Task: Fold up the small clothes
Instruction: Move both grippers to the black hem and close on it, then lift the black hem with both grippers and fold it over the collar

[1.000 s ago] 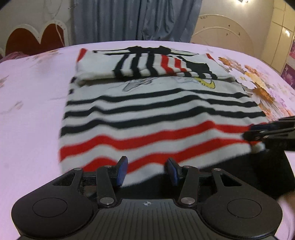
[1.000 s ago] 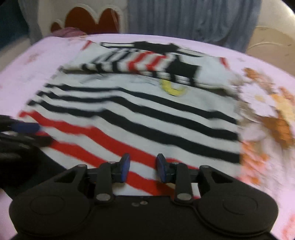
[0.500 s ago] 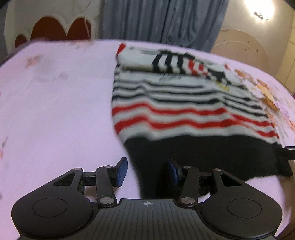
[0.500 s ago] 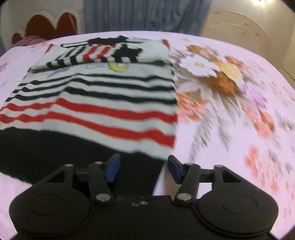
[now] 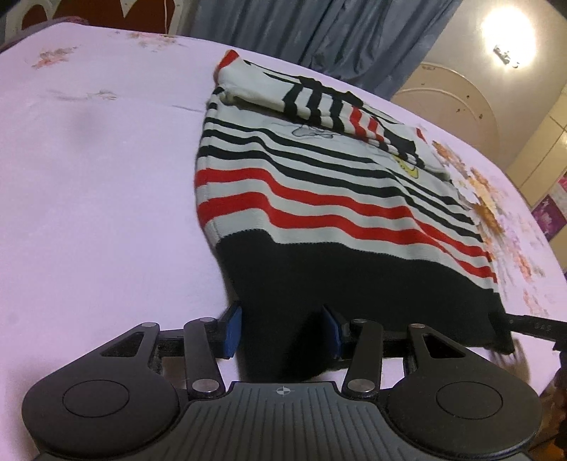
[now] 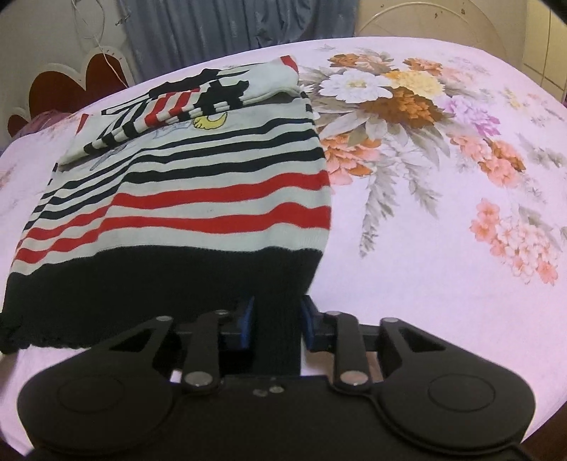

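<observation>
Both tongs straddle the black hem of a striped sweater (image 5: pixel 319 198). Left gripper (image 5: pixel 281 331) has its blue pads set wide on either side of a bunched corner of hem; whether they pinch the cloth cannot be told. Right gripper (image 6: pixel 275 322) has its pads closer in, against a narrow fold of hem at the opposite corner, apparently clamped on it. Each gripper's body hides the lowest edge of the fabric.

Ahead of both tongs the sweater lies on a pink bedsheet (image 5: pixel 88 195), with red stripes nearest, then black ones, and the sleeves folded across the far end. A small yellow motif (image 6: pixel 209 122) peeks out beneath the sleeves; a grey drawing beside it is too faint to make out. Beyond the right gripper's right side, a floral print (image 6: pixel 400 103) covers the sheet. Past the bed hang blue-grey curtains (image 5: pixel 319 32), with a scalloped red headboard (image 6: pixel 71 92) to their left and a glaring lamp (image 5: pixel 506 32) cut off high on the right.

Half a second ago the hem lay just ahead of the pads; now it sits between them.
</observation>
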Demonstrator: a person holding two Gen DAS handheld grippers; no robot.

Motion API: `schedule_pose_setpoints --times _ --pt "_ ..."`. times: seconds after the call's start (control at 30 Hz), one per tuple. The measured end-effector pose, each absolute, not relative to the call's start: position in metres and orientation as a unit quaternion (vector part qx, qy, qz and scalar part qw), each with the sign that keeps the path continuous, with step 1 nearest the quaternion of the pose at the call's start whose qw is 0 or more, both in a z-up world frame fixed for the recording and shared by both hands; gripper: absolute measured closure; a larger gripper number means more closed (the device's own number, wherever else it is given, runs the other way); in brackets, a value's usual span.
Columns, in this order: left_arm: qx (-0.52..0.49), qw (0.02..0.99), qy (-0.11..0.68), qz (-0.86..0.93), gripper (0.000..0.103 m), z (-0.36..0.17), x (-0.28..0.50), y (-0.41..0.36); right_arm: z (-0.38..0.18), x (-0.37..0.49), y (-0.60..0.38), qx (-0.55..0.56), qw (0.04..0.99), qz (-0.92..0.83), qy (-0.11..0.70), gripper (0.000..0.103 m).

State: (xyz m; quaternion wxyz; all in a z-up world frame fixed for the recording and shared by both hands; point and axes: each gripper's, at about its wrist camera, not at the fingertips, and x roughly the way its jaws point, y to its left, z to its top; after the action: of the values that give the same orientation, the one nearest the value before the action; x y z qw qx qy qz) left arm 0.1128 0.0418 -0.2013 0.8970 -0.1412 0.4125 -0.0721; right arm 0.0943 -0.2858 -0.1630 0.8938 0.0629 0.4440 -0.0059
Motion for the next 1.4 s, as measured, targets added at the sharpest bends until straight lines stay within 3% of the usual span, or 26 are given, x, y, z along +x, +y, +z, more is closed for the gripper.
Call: schedule_pose_setpoints --times 0.07,0.13,0.2,0.43,0.8,1.4 --pt "-0.143 0.896 0.412 -0.077 0.073 -0.202 0.115 0.042 -0.163 0.095 -0.288 0.081 0.892 -0.002 0.445 0.092" --pt "-0.159 0.892 0.414 -0.085 0.091 -0.202 0.118 0.047 -0.163 0.095 -0.287 0.087 0.891 -0.001 0.445 0.093" --pt "-0.163 0.892 0.411 -0.092 0.093 -0.201 0.12 0.049 -0.16 0.095 -0.29 0.098 0.891 0.006 0.444 0.094" --pt "-0.141 0.915 0.358 -0.122 0.094 -0.169 0.128 0.041 -0.136 0.101 -0.3 0.146 0.893 0.036 0.423 0.094" --pt "-0.13 0.942 0.28 -0.128 0.094 -0.111 0.185 0.039 -0.077 0.151 -0.293 0.122 0.923 0.073 0.358 0.095" --pt "-0.168 0.955 0.232 -0.077 0.095 -0.107 0.288 0.034 -0.057 0.267 -0.294 0.144 0.936 0.083 0.31 0.095"
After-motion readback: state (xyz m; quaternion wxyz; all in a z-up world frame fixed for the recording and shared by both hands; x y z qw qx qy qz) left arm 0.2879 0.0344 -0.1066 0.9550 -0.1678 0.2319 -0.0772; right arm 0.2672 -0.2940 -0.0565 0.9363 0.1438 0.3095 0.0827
